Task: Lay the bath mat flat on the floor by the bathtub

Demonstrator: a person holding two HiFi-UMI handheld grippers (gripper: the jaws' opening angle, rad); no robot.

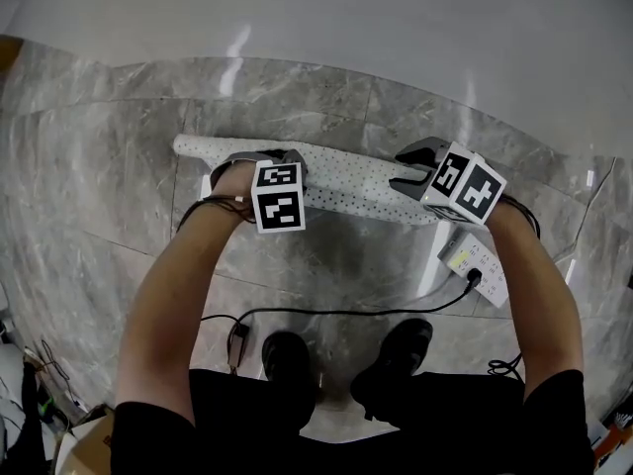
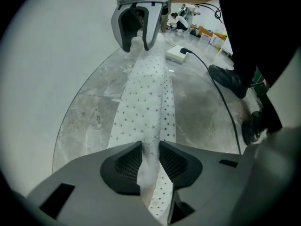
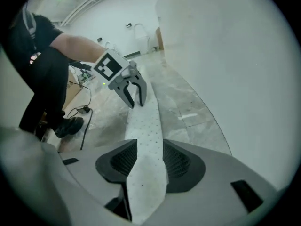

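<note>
**Left end:** Your left gripper is clamped on a thin pucker of the bath mat. The mat lies as a long, narrow, folded strip on the marble floor, just beside the white bathtub wall. So slight a bite is likely to slip if you pull sharply. It may also drag the whole strip instead of opening it.

**Middle:** The layers are not yet spread. If they unfold unevenly, the mat could end up creased or ride up against the tub.

**Right end:** Your right gripper has its jaws apart, with the mat between them but not squeezed. Lifting from the left alone would probably skew the strip.

**Near your right side:** A power strip and its cable lie near the mat. Spreading the mat towards you could cover or snag them.
</note>
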